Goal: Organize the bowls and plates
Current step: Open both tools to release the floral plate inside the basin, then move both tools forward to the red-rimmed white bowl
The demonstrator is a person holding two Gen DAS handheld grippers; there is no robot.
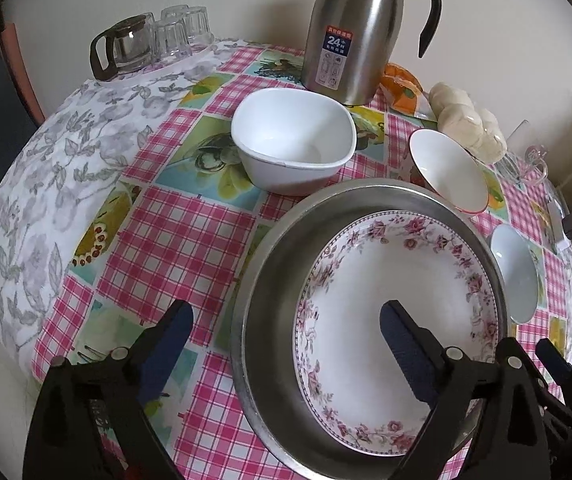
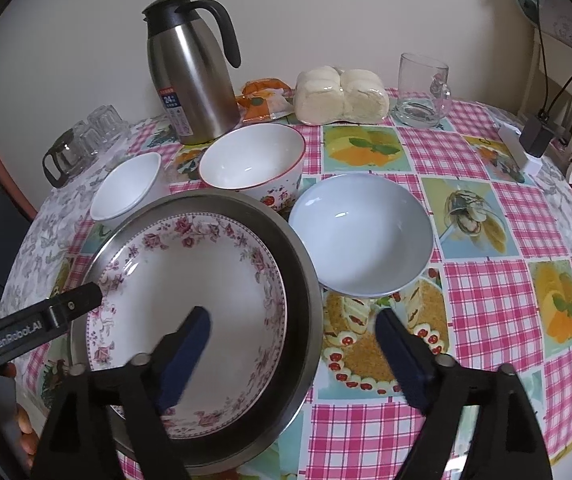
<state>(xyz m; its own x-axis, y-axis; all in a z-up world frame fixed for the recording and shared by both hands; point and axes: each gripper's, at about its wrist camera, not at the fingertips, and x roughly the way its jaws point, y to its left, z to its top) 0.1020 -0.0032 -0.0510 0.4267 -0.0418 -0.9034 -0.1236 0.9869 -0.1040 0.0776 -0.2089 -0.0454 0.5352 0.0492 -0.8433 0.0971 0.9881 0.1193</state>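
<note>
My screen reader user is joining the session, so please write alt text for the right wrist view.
A floral plate lies inside a steel pan on a checked tablecloth, with the open right tongs straddling the pan's right rim and holding nothing. Behind stand a pale blue bowl, a red-rimmed bowl, a small white bowl and a steel thermos.

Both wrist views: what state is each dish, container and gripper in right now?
Floral-rimmed white plate: lying inside round steel tray.
Square white bowl: upright, empty.
Red-rimmed patterned bowl: upright, empty.
Pale grey bowl: upright, empty.
Steel thermos jug: upright, lid shut.
Clear glass mug: upright, empty.
Left gripper: open, straddling tray rim.
Right gripper: open, straddling tray rim.
</note>
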